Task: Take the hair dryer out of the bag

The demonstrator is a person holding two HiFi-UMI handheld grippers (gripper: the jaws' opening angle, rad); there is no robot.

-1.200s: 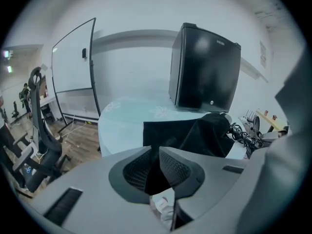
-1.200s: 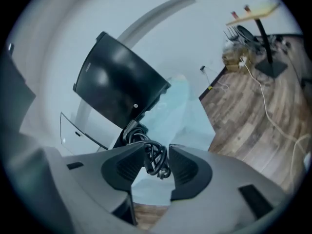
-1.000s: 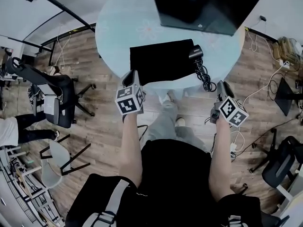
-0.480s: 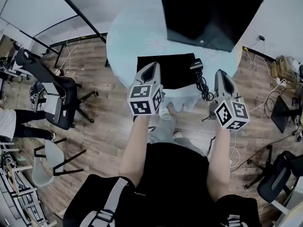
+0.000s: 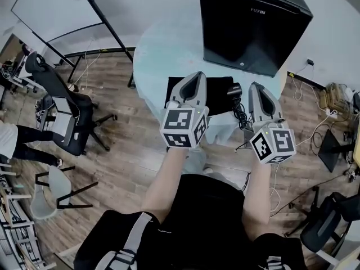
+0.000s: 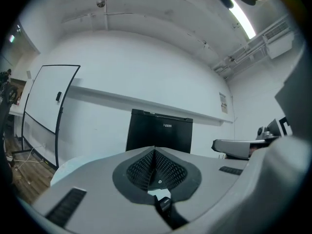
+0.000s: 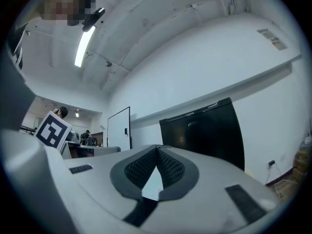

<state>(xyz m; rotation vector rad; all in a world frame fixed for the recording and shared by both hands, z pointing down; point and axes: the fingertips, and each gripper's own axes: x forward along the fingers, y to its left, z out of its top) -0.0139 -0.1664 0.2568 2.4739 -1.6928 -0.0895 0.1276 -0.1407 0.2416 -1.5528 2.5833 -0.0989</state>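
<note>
Wood plank floor [image 5: 112, 151] all round, plain white walls [image 6: 146, 72]. Round pale table [image 5: 160, 44] sits at 12 o'clock, with a big black cabinet [image 5: 253, 24] at its far side around 1. Can't tell if it's on the table or behind it. Whiteboard on a stand [image 5: 56, 10] at 10–11, black office chair [image 5: 64, 108] at 9, white chair [image 5: 48, 196] at 8. Tangle of cables [image 5: 332, 94] at 3, another dark chair [image 5: 323, 229] at 4. Tube light [image 6: 241, 16] on overhead.

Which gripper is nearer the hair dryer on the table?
Right. The right gripper hovers just right of the hair dryer; the left gripper hovers farther off, over the black bag.
</note>
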